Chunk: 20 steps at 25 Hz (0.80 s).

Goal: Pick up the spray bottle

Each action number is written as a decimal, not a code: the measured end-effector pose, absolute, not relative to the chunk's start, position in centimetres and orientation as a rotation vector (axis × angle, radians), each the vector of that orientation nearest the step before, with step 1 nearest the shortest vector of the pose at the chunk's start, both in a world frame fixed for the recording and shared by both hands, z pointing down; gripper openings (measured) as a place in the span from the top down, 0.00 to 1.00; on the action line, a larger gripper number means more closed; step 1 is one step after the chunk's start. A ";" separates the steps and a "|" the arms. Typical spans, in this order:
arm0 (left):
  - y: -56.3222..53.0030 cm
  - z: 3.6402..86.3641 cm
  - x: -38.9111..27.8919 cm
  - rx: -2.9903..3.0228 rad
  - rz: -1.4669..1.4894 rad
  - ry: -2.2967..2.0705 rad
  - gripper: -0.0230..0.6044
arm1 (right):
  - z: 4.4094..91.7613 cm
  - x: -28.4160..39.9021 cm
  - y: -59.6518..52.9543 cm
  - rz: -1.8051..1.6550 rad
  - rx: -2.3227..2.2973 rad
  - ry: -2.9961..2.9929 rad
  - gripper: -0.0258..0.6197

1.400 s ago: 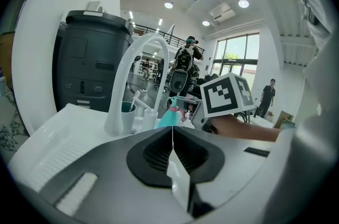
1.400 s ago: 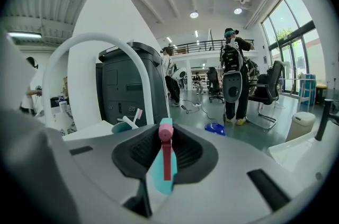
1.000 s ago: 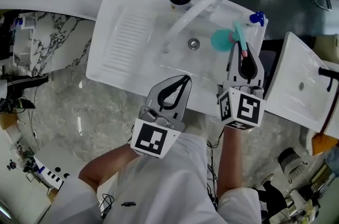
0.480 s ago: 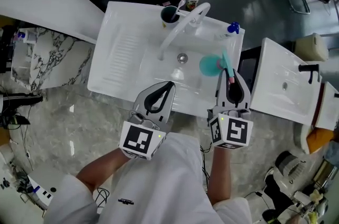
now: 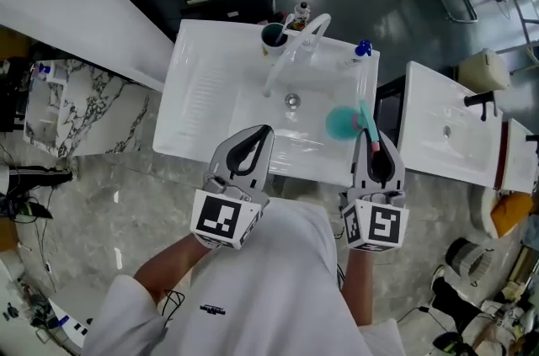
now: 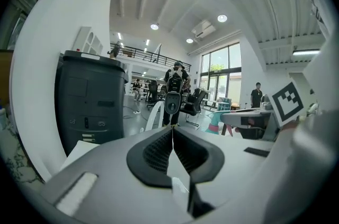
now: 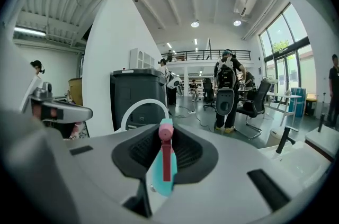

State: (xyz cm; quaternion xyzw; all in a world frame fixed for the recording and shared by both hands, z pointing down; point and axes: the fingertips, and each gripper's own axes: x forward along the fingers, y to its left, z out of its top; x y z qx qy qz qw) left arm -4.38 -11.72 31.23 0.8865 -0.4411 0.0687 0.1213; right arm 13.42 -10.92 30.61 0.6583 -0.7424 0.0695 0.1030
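The spray bottle (image 5: 361, 50), clear with a blue head, rests on the back right corner of the white sink (image 5: 202, 77). Well short of it, my right gripper (image 5: 373, 146) hovers over the sink's front right edge. It is shut on the handle of a teal round brush (image 5: 341, 123), whose pink-tipped handle (image 7: 165, 157) shows between the pads in the right gripper view. My left gripper (image 5: 257, 131) hangs over the front of the basin. Its jaws meet tip to tip in the left gripper view (image 6: 172, 130), with nothing between them.
A white arched faucet (image 5: 295, 51) spans the basin above the drain (image 5: 291, 101). A dark cup (image 5: 273, 34) holding a toothbrush and a small bottle (image 5: 301, 12) stand at the back rim. A second white sink (image 5: 446, 131) lies to the right.
Both grippers have risen and drawn back from the basin toward the person, so the sink looks smaller. The right one still carries the teal brush.
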 end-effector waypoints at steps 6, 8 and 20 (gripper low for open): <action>-10.3 31.0 -6.0 2.603 0.223 -1.262 0.95 | 30.2 13.4 -7.5 0.231 2.006 -2.179 0.88; -10.1 30.8 -6.4 2.608 0.222 -1.259 0.95 | 30.4 13.3 -6.5 0.223 2.019 -2.174 0.88; -9.1 29.9 -6.8 2.636 0.192 -1.227 0.95 | 31.4 11.4 -4.5 0.239 1.997 -2.169 0.88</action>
